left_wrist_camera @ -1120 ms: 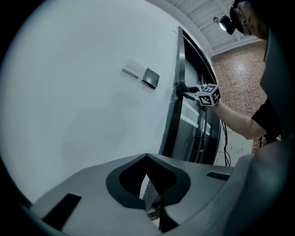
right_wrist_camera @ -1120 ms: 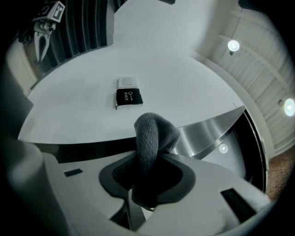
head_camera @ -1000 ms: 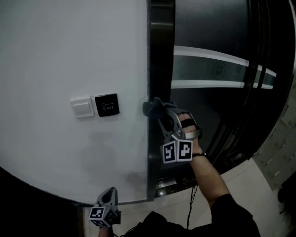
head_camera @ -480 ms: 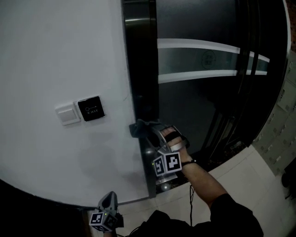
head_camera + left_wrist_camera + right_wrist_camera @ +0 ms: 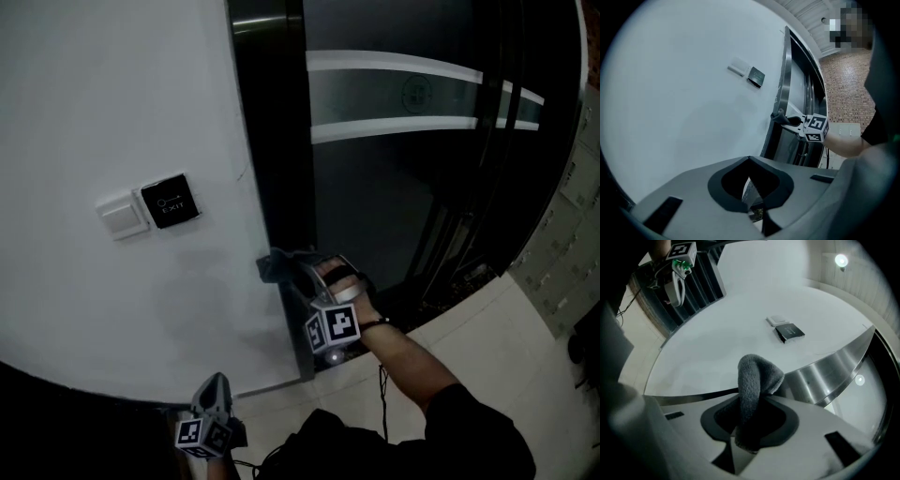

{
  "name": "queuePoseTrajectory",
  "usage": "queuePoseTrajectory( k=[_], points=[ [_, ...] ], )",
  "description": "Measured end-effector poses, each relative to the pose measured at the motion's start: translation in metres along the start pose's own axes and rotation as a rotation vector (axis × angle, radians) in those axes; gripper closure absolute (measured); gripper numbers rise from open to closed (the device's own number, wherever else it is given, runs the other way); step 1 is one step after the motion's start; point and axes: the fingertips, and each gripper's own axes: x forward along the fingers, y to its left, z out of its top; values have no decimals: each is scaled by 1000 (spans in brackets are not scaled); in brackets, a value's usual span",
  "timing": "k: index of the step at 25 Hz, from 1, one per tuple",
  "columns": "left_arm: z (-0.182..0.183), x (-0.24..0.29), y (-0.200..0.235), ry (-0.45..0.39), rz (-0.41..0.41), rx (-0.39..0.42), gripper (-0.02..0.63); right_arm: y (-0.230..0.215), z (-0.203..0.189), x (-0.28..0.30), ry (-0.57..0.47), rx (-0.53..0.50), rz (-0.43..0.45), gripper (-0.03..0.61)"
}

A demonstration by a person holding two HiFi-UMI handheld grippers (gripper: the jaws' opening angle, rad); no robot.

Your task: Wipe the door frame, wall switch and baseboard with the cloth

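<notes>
1. Two grippers show in my feed. The right gripper (image 5: 292, 272) has its fingers clamped on the grey cloth (image 5: 757, 380), which bunches out past the tips.
2. I see the cloth set against the dark metal door frame (image 5: 272, 141), at the edge where it meets the white wall (image 5: 112, 94), lower than the switch.
3. The white wall switch (image 5: 122, 217) sits just beside a black exit button (image 5: 170, 200), well left of the cloth.
4. My left gripper (image 5: 749, 159) hangs low near the foot of the wall, fingers together with nothing between them.
</notes>
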Motion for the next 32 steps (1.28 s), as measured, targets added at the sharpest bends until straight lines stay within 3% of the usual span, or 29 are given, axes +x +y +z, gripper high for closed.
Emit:
queuePoseTrajectory(
  k=[7, 17, 23, 32],
  points=[
    [-8, -6, -1, 15, 13, -16, 620, 33, -10, 0, 1, 36, 32, 480],
    [-19, -7, -2, 60, 19, -27, 620, 91, -23, 4, 41, 129, 184, 480],
    [-26, -3, -6, 81, 5, -8, 620, 131, -34, 7, 48, 72, 277, 480],
    [-28, 2, -2, 75, -12, -18, 620, 192, -45, 8, 84, 74, 443, 480]
  ],
)
